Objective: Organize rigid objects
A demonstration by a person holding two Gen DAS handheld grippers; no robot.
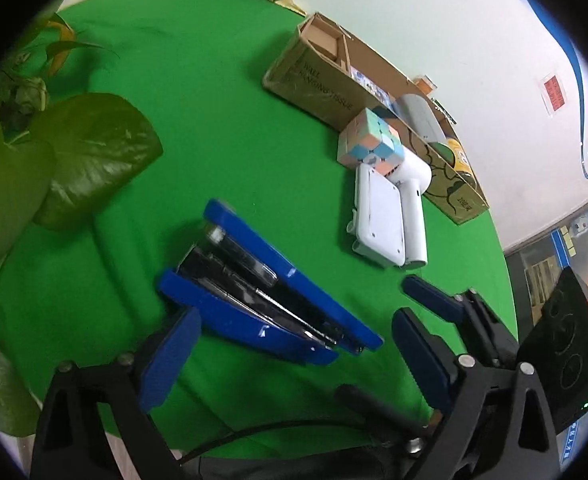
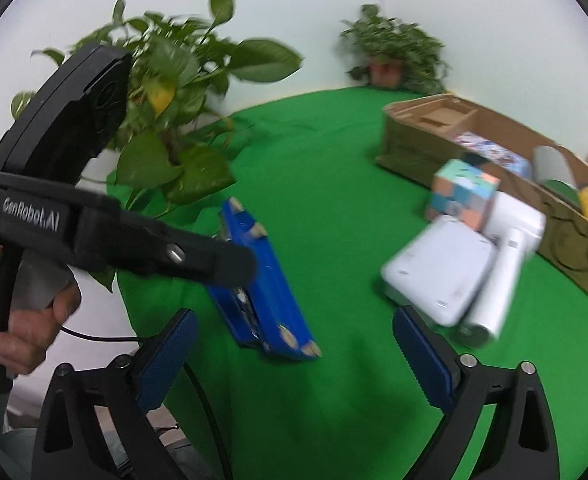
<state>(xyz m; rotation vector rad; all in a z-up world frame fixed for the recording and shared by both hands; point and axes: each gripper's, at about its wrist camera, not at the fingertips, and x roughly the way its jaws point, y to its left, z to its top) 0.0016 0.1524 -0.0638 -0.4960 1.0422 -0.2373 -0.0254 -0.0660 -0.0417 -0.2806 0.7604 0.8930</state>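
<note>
1. Left wrist view: the left gripper hangs over the green desk with its blue fingers spread wide and nothing between the pads.
2. A blue stapler lies on its side on the desk just ahead of those fingers, not touched by them.
3. Beyond the stapler, a white flat device lies against a white handheld dryer, and a pastel puzzle cube sits touching their far ends.
4. Behind the cube stands a long open cardboard box with small items inside; what they are is hard to tell.
5. The right gripper enters near the stapler's right end, fingers apart.
6. Right wrist view, blurred: the right gripper has its fingers spread and empty above the desk.
7. The stapler lies between them and a leafy potted plant; the left gripper's body, held by a hand, crosses in front of the stapler.
8. The cube, white device, dryer and box sit to the right of the stapler.
</note>
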